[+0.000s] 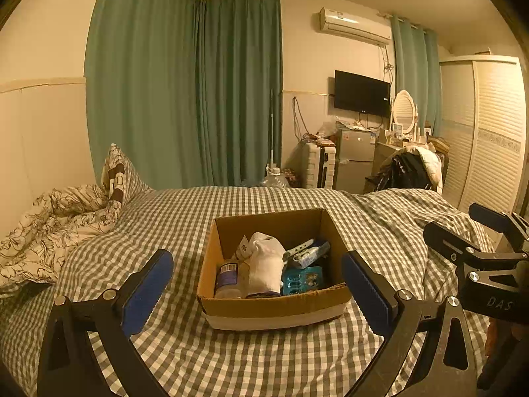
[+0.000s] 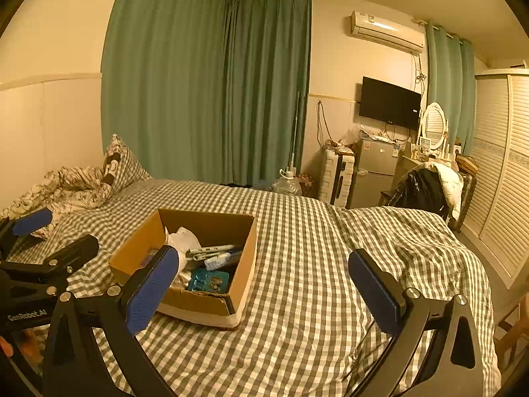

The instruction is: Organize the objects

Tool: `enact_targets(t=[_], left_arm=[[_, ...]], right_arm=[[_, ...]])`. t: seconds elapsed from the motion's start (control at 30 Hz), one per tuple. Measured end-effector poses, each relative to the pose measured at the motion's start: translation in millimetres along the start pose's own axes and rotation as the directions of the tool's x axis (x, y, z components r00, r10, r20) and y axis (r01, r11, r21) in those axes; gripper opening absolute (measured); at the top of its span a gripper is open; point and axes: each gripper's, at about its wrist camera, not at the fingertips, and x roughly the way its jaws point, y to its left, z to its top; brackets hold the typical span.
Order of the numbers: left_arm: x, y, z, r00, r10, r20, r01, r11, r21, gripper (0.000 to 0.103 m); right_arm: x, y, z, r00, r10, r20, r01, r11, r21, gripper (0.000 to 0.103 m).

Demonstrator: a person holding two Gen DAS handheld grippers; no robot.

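Note:
A cardboard box [image 1: 274,307] sits on the checked bed and also shows in the right wrist view [image 2: 244,264]. In it lie a clear bottle with a purple label [image 1: 228,279], a white sock [image 1: 266,264], a teal blister pack [image 1: 302,279] and white tubes [image 1: 299,249]. The pack [image 2: 208,279] and tubes [image 2: 211,251] show in the right wrist view too. My left gripper [image 1: 258,281] is open and empty, its fingers either side of the box's near end. My right gripper [image 2: 264,281] is open and empty, above the bed right of the box.
The grey-checked bedspread [image 2: 314,248] covers the bed. A rumpled floral duvet [image 1: 49,228] and a pillow [image 1: 115,172] lie at the far left. A chair with clothes [image 2: 426,188], fridge [image 2: 377,172] and wardrobe [image 2: 502,172] stand beyond the bed's right side.

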Motion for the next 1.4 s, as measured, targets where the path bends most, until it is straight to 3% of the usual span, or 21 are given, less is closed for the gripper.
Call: enact_targets(t=[1.4], left_arm=[[3.3,0.3,-4.3,0.999,-0.013,-0.034,0.013,1.0,-0.013,0.103]], right_arm=[[6.9,4.6,-4.2,1.0,0.001,-0.028,-0.001,1.0,0.014,0.103]])
